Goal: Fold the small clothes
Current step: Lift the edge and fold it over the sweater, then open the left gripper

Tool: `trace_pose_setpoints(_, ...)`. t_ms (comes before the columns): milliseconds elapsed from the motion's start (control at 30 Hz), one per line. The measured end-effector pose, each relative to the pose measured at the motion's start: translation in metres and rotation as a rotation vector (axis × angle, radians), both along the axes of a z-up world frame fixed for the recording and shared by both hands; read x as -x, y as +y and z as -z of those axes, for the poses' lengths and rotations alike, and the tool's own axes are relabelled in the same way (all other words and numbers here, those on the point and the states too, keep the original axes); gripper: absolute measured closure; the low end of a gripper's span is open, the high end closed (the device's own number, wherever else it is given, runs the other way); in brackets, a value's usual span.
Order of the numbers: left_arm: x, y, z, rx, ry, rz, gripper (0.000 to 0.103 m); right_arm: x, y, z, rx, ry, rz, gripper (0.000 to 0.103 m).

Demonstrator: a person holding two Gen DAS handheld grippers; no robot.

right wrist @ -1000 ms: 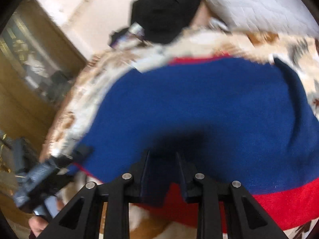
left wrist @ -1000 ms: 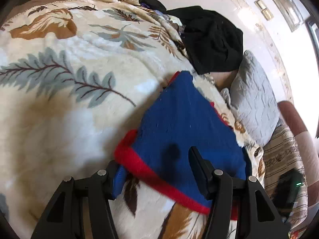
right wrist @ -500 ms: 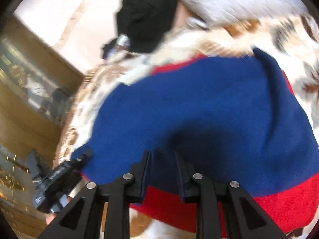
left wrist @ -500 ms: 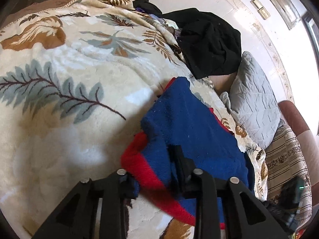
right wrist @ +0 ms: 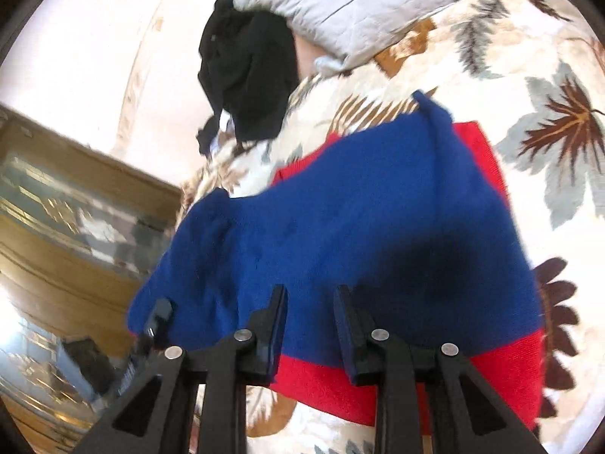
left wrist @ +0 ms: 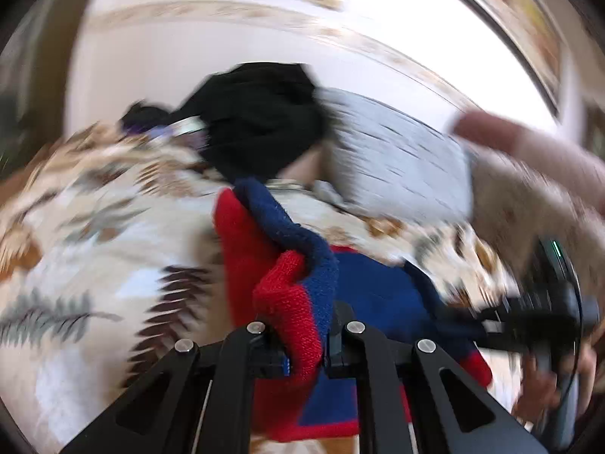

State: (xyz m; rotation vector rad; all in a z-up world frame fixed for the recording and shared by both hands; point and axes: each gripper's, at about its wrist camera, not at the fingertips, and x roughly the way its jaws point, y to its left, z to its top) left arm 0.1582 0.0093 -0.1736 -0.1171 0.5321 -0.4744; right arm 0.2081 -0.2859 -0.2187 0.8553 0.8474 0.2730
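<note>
No legible text, no labels, no brands (left view heavily blurred)

Cream blanket [right wrist: 548, 56] printed with leaves covers a bed; black clothing [right wrist: 249, 64] is heaped beside a grey quilted pillow [right wrist: 359, 3], near a wooden cabinet [right wrist: 68, 196]
</note>
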Motion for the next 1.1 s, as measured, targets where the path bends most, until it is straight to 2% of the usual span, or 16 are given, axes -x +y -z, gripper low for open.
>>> trace_pose_setpoints(100, 0.015, -0.037, 0.002, -0.083, -0.028, 0.103, 0.092, 0.0, -0.016, 0.003, -0.057, 0.01, 0.026, 0.073)
trace_pose_setpoints(167, 0.022, -0.063, 0.01, -0.143, -0.02, 0.174, 0.092, -0.005, -0.023, 0.009, -0.1, 0.032, 0.024, 0.066)
trace_pose_setpoints(233, 0.027, -0.088, 0.027, -0.238, -0.008, 0.23, 0.092, -0.014, -0.023, 0.018, -0.162, 0.052, 0.039, 0.025)
trace_pose_setpoints(333, 0.031, -0.1, 0.042, -0.308, 0.003, 0.24, 0.092, -0.031, -0.027, 0.027, -0.217, 0.072, 0.026, 0.024)
trace_pose_setpoints(500, 0.032, -0.093, 0.037, -0.3, -0.011, 0.245, 0.092, -0.07, -0.019, 0.025, -0.223, 0.061, -0.055, 0.024)
trace_pose_setpoints(633, 0.039, -0.095, 0.037, -0.317, -0.031, 0.249, 0.092, -0.109, 0.005, 0.027, -0.131, 0.126, -0.133, 0.024)
trace_pose_setpoints(700, 0.042, -0.093, 0.034, -0.309, -0.037, 0.256, 0.092, -0.12, 0.013, 0.026, -0.107, 0.113, -0.148, 0.026)
trace_pose_setpoints(733, 0.044, -0.092, 0.033, -0.304, -0.04, 0.259, 0.092, -0.126, 0.018, 0.025, -0.091, 0.101, -0.16, 0.031)
trace_pose_setpoints(767, 0.045, -0.09, 0.032, -0.298, -0.041, 0.261, 0.092, -0.131, 0.021, 0.024, -0.083, 0.093, -0.176, 0.038)
trace_pose_setpoints(833, 0.045, -0.088, 0.031, -0.291, -0.041, 0.262, 0.092, -0.143, 0.03, 0.025, -0.031, 0.094, -0.214, 0.069)
trace_pose_setpoints(933, 0.044, -0.09, 0.03, -0.287, -0.034, 0.265, 0.092, -0.152, 0.038, 0.022, 0.073, 0.078, -0.224, 0.082)
trace_pose_setpoints(1100, 0.044, -0.105, 0.015, -0.281, -0.063, 0.3, 0.092, -0.136, 0.019, -0.02, 0.12, -0.056, -0.205, 0.085)
